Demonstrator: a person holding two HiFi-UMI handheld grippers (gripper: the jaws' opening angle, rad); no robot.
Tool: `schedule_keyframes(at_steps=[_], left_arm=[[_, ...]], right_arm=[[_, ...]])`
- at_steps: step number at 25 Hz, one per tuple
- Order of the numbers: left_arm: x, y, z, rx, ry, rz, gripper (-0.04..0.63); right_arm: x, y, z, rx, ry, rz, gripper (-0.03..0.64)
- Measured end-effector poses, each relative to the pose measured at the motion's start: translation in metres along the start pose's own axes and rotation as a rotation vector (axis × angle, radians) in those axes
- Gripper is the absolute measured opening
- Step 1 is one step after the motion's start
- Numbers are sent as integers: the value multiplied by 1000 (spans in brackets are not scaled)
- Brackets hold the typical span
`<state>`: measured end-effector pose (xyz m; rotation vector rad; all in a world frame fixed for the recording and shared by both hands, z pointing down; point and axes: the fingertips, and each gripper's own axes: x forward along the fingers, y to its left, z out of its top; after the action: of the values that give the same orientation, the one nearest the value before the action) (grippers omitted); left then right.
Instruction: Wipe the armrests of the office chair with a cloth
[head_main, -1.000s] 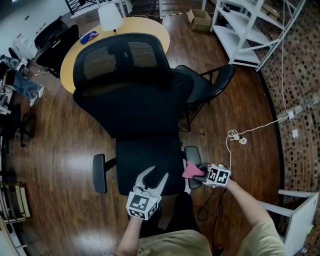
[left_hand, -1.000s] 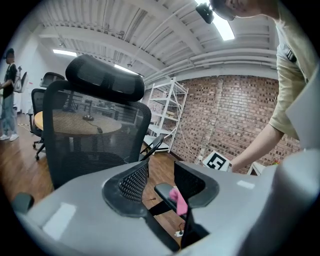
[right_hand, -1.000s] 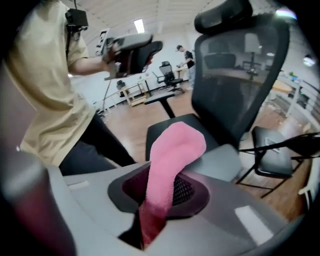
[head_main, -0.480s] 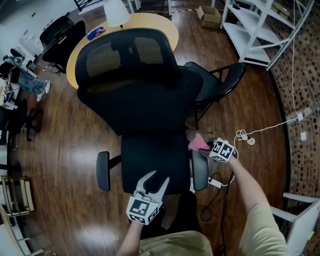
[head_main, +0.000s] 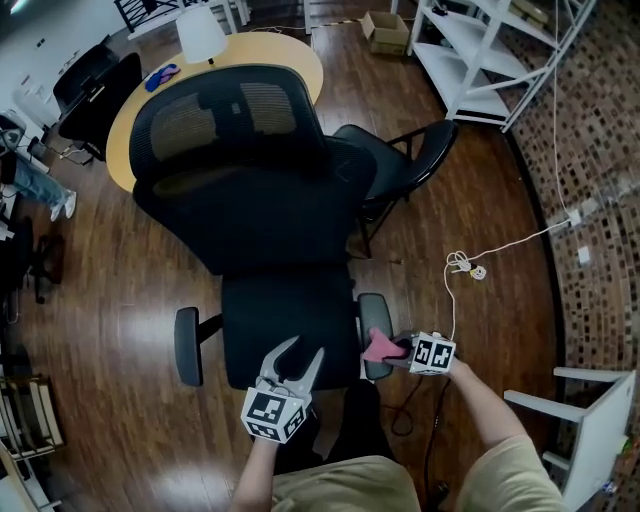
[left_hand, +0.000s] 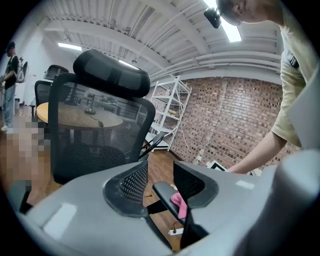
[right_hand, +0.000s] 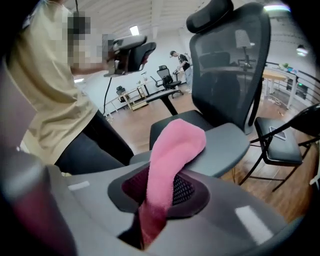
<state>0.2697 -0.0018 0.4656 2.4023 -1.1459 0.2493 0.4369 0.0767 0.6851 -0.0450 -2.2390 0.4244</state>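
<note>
A black mesh-backed office chair (head_main: 255, 170) stands in front of me. Its right armrest (head_main: 373, 310) carries a pink cloth (head_main: 381, 347) at the near end. My right gripper (head_main: 392, 350) is shut on that cloth. In the right gripper view the cloth (right_hand: 175, 150) runs out of the jaws and drapes onto the grey armrest pad (right_hand: 227, 142). The left armrest (head_main: 187, 346) is bare. My left gripper (head_main: 291, 362) hovers open over the seat's front edge and holds nothing. Between its jaws in the left gripper view I see the right armrest (left_hand: 162, 191) and the cloth (left_hand: 178, 204).
A black folding chair (head_main: 400, 165) stands just right of the office chair. Behind are a round wooden table (head_main: 230, 60) with a white lamp (head_main: 200, 33), a white shelf unit (head_main: 480, 50) and a cardboard box (head_main: 384, 30). A white cable (head_main: 462, 266) lies on the wood floor.
The right gripper carried the cloth to the armrest's far end half a second ago and has now drawn it back to the near end. The left gripper has stayed open over the seat.
</note>
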Motion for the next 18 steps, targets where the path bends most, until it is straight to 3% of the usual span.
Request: schedule_keyframes(at_steps=[4, 11, 14, 18], left_arm=[[-2, -6, 3, 12, -8, -24, 135], [-13, -17, 6, 35, -13, -73, 133], [-15, -24, 6, 36, -9, -86, 133], [-8, -32, 12, 61, -13, -85, 133]], right_arm=[[19, 55, -13, -11, 57, 87, 74], [29, 93, -23, 130, 54, 49, 74], [10, 84, -11, 250, -78, -45, 74], [-45, 28, -4, 454, -293, -272, 74]])
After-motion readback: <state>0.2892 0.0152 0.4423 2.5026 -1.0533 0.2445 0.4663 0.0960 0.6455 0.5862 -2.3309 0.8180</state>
